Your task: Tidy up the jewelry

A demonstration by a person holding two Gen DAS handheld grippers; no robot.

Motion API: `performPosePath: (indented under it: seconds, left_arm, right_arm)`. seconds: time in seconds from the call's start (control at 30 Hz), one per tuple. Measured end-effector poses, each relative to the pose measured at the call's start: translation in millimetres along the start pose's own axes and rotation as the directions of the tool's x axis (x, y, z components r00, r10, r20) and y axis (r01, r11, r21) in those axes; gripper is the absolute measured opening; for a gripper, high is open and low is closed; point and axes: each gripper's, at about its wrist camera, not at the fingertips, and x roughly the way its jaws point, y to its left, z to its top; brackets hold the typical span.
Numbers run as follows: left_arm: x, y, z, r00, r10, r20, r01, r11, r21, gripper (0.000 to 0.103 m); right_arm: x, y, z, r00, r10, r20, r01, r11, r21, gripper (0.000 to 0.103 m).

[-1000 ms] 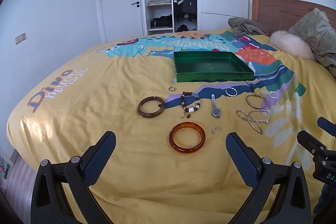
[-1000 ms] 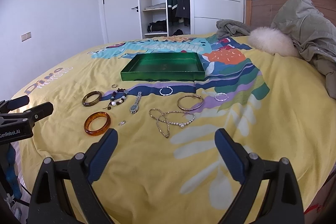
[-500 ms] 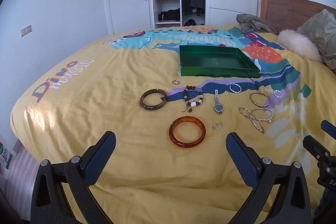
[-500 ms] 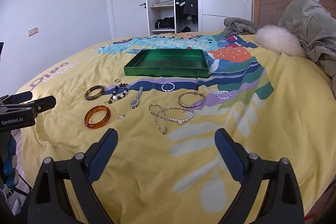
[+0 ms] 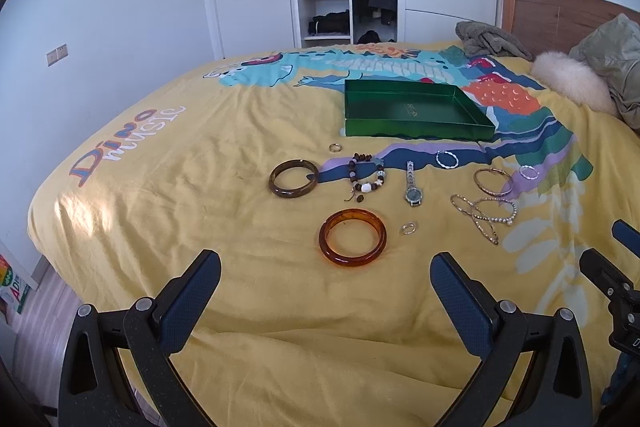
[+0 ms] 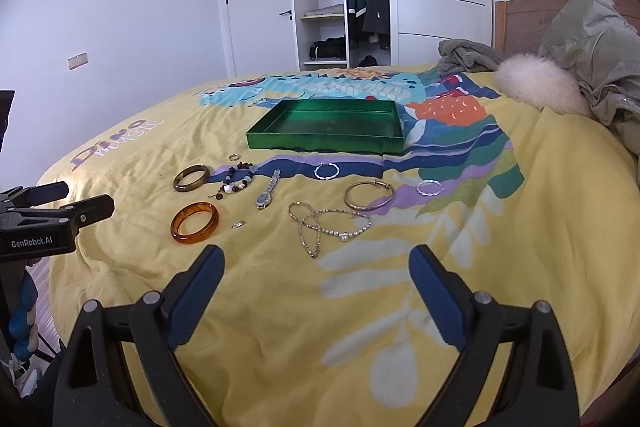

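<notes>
Yellow printed bedspread (image 5: pixel 168 195), creased, carries all jewelry. Left wrist view: left gripper (image 5: pixel 326 291) jaws spread, empty; glossy amber bangle (image 5: pixel 352 238) just ahead, tiny ring (image 5: pixel 408 227) beside it hard to make out. Green tray (image 5: pixel 416 115) shallow, empty. Right gripper (image 5: pixel 616 267) cut off at edge.

Right wrist view: right gripper (image 6: pixel 316 273) jaws spread, empty; looped pearl necklace (image 6: pixel 326 225) ahead, thin gold bangle (image 6: pixel 369 195) beyond it. Watch (image 6: pixel 268 190) small, dial unreadable.

Jewelry (image 5: pixel 412 185) lies on the bed (image 5: pixel 200 187) before the tray (image 5: pixel 412 133)
</notes>
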Motion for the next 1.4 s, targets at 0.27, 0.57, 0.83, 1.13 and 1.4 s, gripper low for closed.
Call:
performPosePath:
  seconds: [0.27,0.57,0.83,1.13,1.4]
  left_arm:
    - [2,1,0,1.0,0.01,-0.009,-0.01,1.0,0.022,0.103]
    - [10,-1,3,0.999,-0.039,-0.03,0.04,0.998,0.039,0.103]
    - [14,4,10,0.999,-0.039,-0.018,0.04,0.998,0.048,0.103]
    - [25,11,15,0.998,-0.058,-0.031,0.061,0.993,0.097,0.102]
    - [32,11,19,0.995,-0.092,-0.048,0.097,0.989,0.109,0.101]
  right_arm:
    - [4,-3,-1,1.0,0.006,-0.001,-0.006,1.0,0.03,0.094]
    - [11,-2,-1,1.0,-0.008,-0.017,0.009,0.999,0.033,0.094]
    - [18,0,4,0.999,-0.024,-0.025,0.025,0.999,0.039,0.094]
    - [26,4,15,0.999,-0.033,-0.026,0.034,0.998,0.044,0.094]
    - [32,8,23,0.999,-0.037,-0.036,0.038,0.999,0.026,0.094]
